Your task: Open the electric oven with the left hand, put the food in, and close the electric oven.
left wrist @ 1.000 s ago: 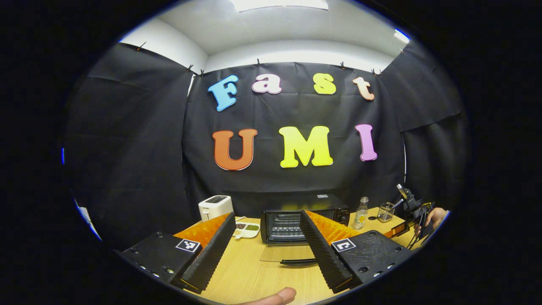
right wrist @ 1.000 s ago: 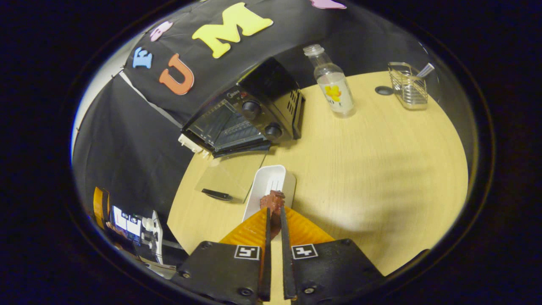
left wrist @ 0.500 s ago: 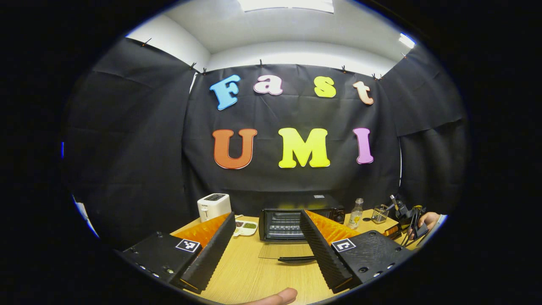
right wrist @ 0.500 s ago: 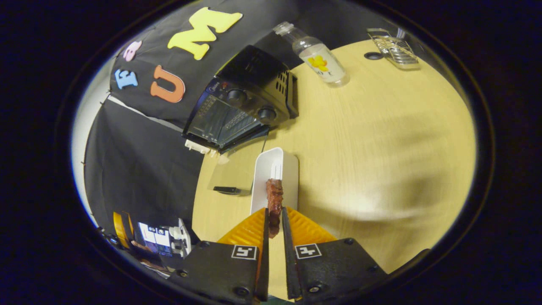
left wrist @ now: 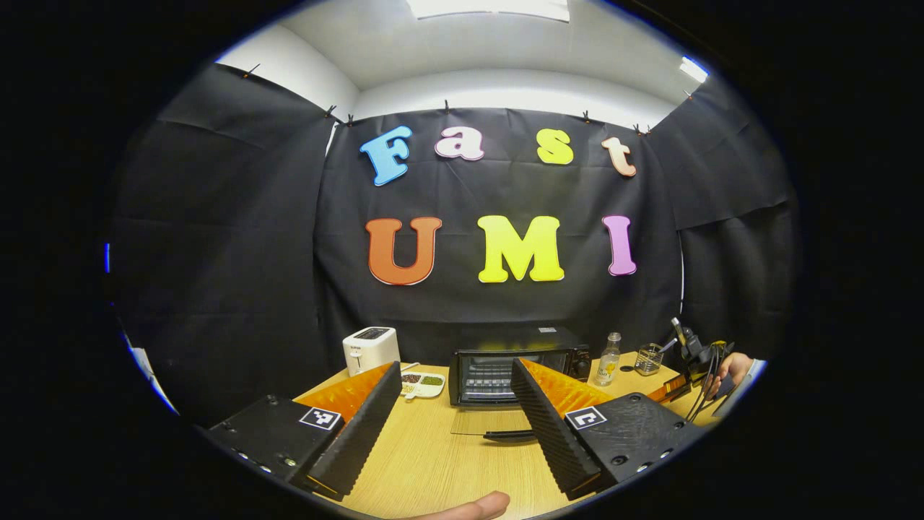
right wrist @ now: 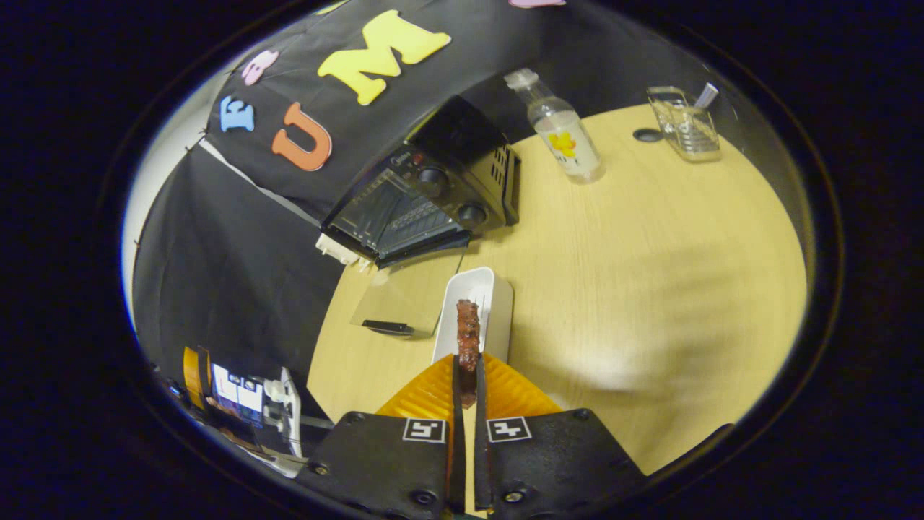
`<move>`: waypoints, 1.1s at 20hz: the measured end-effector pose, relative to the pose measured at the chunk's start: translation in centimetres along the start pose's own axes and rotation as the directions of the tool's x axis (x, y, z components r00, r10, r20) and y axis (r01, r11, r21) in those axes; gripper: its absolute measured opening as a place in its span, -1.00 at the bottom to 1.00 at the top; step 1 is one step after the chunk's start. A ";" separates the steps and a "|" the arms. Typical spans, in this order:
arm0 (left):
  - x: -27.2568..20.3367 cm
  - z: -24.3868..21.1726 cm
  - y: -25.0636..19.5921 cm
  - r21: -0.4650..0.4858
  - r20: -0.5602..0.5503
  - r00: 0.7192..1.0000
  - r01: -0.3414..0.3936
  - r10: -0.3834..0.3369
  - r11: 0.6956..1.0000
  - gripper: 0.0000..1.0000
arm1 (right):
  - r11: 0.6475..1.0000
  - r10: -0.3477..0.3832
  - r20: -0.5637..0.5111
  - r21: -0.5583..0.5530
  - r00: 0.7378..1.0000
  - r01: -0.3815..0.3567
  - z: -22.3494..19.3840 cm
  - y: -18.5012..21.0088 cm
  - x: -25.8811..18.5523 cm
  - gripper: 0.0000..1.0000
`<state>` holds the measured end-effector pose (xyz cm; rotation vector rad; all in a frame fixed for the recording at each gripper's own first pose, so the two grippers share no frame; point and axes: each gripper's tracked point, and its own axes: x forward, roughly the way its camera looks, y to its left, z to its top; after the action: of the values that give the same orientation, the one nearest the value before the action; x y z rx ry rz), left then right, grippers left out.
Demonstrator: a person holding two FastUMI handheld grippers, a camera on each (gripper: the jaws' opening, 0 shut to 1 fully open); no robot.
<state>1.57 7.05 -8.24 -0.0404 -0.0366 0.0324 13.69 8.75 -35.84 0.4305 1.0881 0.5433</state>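
Note:
The black electric oven (left wrist: 498, 368) stands at the table's back, its glass door (left wrist: 491, 422) folded down flat with the dark handle (left wrist: 509, 435) toward me. My left gripper (left wrist: 455, 368) is open wide, well short of the door and empty. In the right gripper view, my right gripper (right wrist: 468, 361) is shut on a brown piece of food (right wrist: 468, 336), held just above the near end of a white tray (right wrist: 480, 292). The oven (right wrist: 426, 198) and its lowered door (right wrist: 401, 296) lie beyond the tray to the left.
A white toaster (left wrist: 369, 349) and a small divided dish (left wrist: 424, 383) sit left of the oven. A clear bottle (right wrist: 561, 137) and a wire basket (right wrist: 684, 123) stand to its right. The wooden table (right wrist: 650, 274) spreads wide to the right of the tray.
My right gripper has raised the brown food out of the white tray and swung a little. The left gripper has drawn back slightly from the oven and stayed open.

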 end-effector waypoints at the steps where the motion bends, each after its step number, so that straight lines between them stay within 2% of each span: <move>1: 0.0 -0.2 0.1 0.002 0.000 1.000 0.007 -0.007 1.000 0.94 | 0.999 -0.029 0.028 -0.041 0.999 0.030 0.6 0.4 -0.6 -0.85; 5: -0.2 -0.8 0.3 0.025 0.000 0.999 0.032 -0.032 0.999 0.94 | 0.968 -0.113 0.127 -0.210 0.986 0.138 2.3 3.0 -2.5 -0.85; 9: -0.1 -1.7 0.8 0.040 -0.013 0.999 0.050 -0.050 0.998 0.94 | 0.899 -0.186 0.188 -0.363 0.965 0.244 2.7 5.7 -2.2 -0.84; 12: 0.0 -1.6 1.6 0.061 -0.013 0.999 0.041 -0.041 0.997 0.94 | 0.849 -0.192 0.206 -0.456 0.960 0.267 2.2 8.5 -0.3 -0.84; 13: -0.1 -1.7 1.5 0.061 -0.013 0.999 0.045 -0.044 0.997 0.94 | 0.835 -0.195 0.212 -0.476 0.958 0.275 2.0 9.3 0.5 -0.92; 14: -0.2 -1.8 1.5 0.059 -0.010 0.999 0.048 -0.047 0.997 0.94 | 0.822 -0.194 0.215 -0.497 0.957 0.278 1.9 10.2 1.5 -0.85; 17: -0.7 -2.3 2.6 0.073 -0.022 0.999 0.032 -0.030 0.997 0.93 | 0.789 -0.186 0.232 -0.544 0.955 0.285 1.6 12.6 4.3 -0.84; 19: -1.0 -2.7 4.0 0.100 -0.029 1.000 0.002 0.001 0.995 0.92 | 0.782 -0.180 0.253 -0.549 0.951 0.294 1.9 14.0 6.2 -0.84; 22: -1.4 -3.0 5.5 0.108 -0.041 0.999 -0.028 0.033 0.994 0.93 | 0.817 -0.150 0.270 -0.509 0.951 0.273 3.0 16.0 9.2 -0.84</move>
<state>0.09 12.39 -11.54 0.0658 0.0085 0.0640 16.45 26.82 -31.89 -0.1325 0.7122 0.5622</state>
